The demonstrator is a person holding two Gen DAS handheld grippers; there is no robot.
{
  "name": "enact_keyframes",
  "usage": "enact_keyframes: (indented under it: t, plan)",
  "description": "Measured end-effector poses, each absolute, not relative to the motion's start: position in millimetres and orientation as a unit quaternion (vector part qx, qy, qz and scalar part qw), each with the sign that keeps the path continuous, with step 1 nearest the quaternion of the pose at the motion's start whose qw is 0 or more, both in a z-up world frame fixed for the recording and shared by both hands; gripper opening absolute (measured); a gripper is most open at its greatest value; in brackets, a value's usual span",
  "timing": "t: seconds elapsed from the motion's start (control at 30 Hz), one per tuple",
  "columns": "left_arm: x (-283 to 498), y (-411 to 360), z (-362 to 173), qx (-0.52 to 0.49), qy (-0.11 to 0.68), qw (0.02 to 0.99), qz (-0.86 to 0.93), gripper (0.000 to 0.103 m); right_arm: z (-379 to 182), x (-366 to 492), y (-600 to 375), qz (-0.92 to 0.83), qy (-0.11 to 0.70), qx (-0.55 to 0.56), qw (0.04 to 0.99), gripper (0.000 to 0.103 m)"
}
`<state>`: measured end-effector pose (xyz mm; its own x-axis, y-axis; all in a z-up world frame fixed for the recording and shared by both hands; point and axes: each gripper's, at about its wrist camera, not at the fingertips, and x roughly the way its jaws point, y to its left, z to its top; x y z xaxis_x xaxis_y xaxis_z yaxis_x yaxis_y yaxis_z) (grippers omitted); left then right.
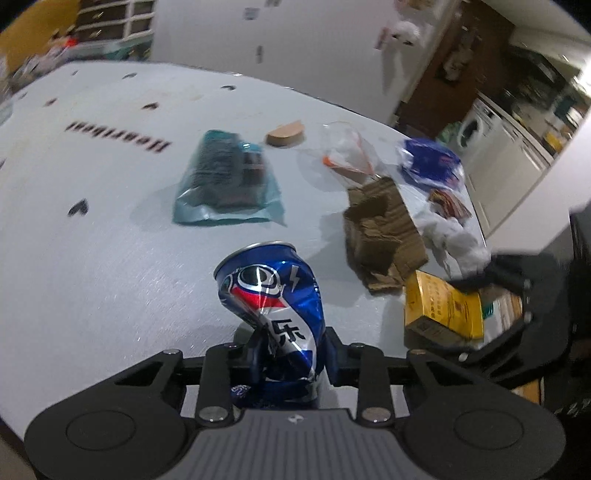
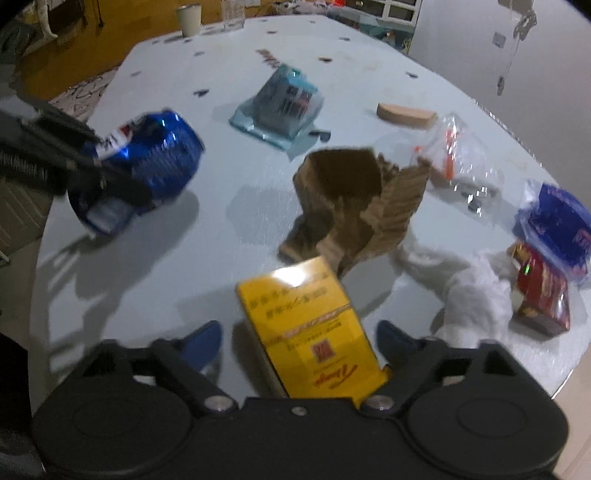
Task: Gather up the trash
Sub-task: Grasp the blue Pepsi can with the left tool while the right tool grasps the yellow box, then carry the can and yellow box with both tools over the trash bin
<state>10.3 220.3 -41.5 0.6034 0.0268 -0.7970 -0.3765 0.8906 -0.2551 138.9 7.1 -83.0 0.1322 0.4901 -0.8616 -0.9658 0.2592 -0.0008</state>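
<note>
Two claws over one pale grey bench point(image 1: 110, 277), trash scattered across it.

Left claw point(image 1: 291, 354): pinching a crumpled blue cola can point(image 1: 273, 295) at its dented waist, both pads pressed on the metal; the can's top points away from the camera. In the right wrist view the same can point(image 2: 147, 162) shows tilted, seemingly lifted off the bench, with its shadow below.

Right claw point(image 2: 299, 339): spread, blue fingertips point(image 2: 203, 343) standing either side of a yellow cigarette pack point(image 2: 310, 332) without pressing it; the pack lies between them, near the bench edge.

Remaining items on the bench:
- teal plastic pouch point(image 1: 229, 181) with a barcode label, centre;
- torn brown cardboard piece point(image 1: 380, 232), just beyond the yellow pack;
- crumpled white tissue point(image 2: 469, 295), beside the cardboard;
- small red carton point(image 2: 539, 291), touching the tissue;
- blue-and-white wrapper point(image 2: 557, 225), next to the red carton;
- clear plastic bag point(image 1: 347, 155) with orange bits inside;
- tan half-round block point(image 1: 286, 134), farther back;
- pale cup point(image 2: 189, 20) at the far end.
</note>
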Motion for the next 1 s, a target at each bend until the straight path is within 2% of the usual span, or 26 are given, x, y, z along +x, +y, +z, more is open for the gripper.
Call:
enact_keyframes:
  t: [0.03,0.07,0.13,0.5,1.0]
  plan:
    - [9.6,222.7,-41.4,-0.211,0.431,0.869,0.119,0.033,-84.7,137.3,5.1,0.525,0.398,-0.302,0.689,0.074]
    - [9.2,225.0,-41.2,-0.219,0.433,0.866,0.122,0.033,-85.9,135.4,2.7,0.522,0.402,-0.301,0.689,0.071]
    - [8.9,228.6,-40.5,-0.230,0.437,0.860,0.130,0.031,-85.7,134.0,-1.4,0.519,0.410,-0.287,0.693,0.058]
    - [14.1,218.6,-35.1,-0.218,0.442,0.855,0.162,0.028,-76.9,123.7,-25.7,0.440,0.478,-0.165,0.742,0.053]
    - [-2.2,177.2,21.3,-0.185,0.384,0.889,0.167,0.028,-20.1,111.0,-66.4,0.381,0.446,-0.060,0.808,0.052]
